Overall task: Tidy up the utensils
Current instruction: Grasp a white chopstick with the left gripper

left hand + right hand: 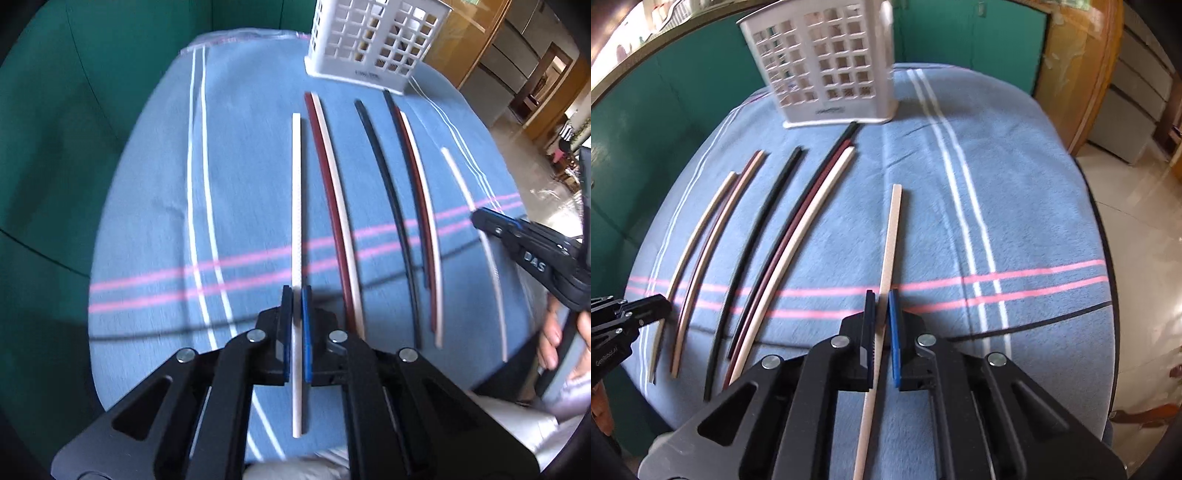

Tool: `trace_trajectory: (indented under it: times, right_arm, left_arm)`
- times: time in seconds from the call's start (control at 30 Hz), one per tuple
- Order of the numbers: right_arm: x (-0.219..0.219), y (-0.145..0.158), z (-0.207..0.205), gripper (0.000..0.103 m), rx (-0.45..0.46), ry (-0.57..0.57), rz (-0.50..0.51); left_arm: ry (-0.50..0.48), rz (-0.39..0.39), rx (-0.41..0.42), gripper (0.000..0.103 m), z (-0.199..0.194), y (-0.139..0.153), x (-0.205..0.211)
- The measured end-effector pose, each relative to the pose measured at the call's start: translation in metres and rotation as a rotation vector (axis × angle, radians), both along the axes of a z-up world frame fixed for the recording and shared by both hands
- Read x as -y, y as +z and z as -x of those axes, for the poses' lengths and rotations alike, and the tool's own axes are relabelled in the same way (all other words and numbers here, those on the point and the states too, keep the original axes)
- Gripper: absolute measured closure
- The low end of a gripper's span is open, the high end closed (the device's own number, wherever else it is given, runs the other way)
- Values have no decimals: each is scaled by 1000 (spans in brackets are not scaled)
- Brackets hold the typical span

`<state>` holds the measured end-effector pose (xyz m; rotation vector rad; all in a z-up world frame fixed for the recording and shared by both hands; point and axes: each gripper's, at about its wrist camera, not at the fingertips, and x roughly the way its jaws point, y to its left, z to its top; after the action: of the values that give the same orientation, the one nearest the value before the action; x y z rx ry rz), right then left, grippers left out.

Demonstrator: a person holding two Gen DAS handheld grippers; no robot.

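- left tongs: narrow, pads on either side of a white chopstick that runs toward 12 o'clock; whether the stick is lifted off the blue striped cloth on the bench cannot be told.
- right tongs: slightly parted around a beige chopstick; a small gap shows on the blue pad's side, so a firm grip cannot be confirmed.
- remaining chopsticks: red, black and pale, in a row on the cloth at 10 o'clock of the right tongs.
- white lattice holder: upright at 12 o'clock, far edge of the cloth.
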<state>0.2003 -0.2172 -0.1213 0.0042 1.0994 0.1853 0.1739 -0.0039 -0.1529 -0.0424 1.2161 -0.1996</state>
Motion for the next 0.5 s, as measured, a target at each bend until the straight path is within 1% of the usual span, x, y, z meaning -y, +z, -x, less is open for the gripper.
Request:
trace_trajectory:
  times: [0.03,0.07,0.1,0.17,0.23,0.3,0.37,0.47,0.5]
  right_arm:
    - [-1,0,0,95,-3,7,3]
    - [-2,1,-1,91,-6,12,0]
    - [-1,2,-3,84,-7,13,-8]
    - [-1,5,-11,83,-11,13,3]
    - [-3,11,-22,83,-9,12,46]
    - [-2,12,-34,83,-22,13,54]
    - [-2,10,-48,83,-57,14,63]
    - [-4,2,-64,83,-118,31,79]
    - [-5,-1,-70,83,-142,38,77]
  left_arm:
    - [0,5,-1,98,0,1,-1]
    - [-2,7,5,96,-2,4,-2]
    - [-12,-13,21,92,-8,7,-1]
    - [-27,-44,43,90,-22,13,2]
    - [-55,-57,50,89,-39,16,5]
    - [-81,-92,27,89,-65,14,10]
    - [-121,-98,3,88,-88,14,17]
    - [-174,-96,-41,83,-108,13,27]
    - [-186,-104,-58,83,-116,12,30]
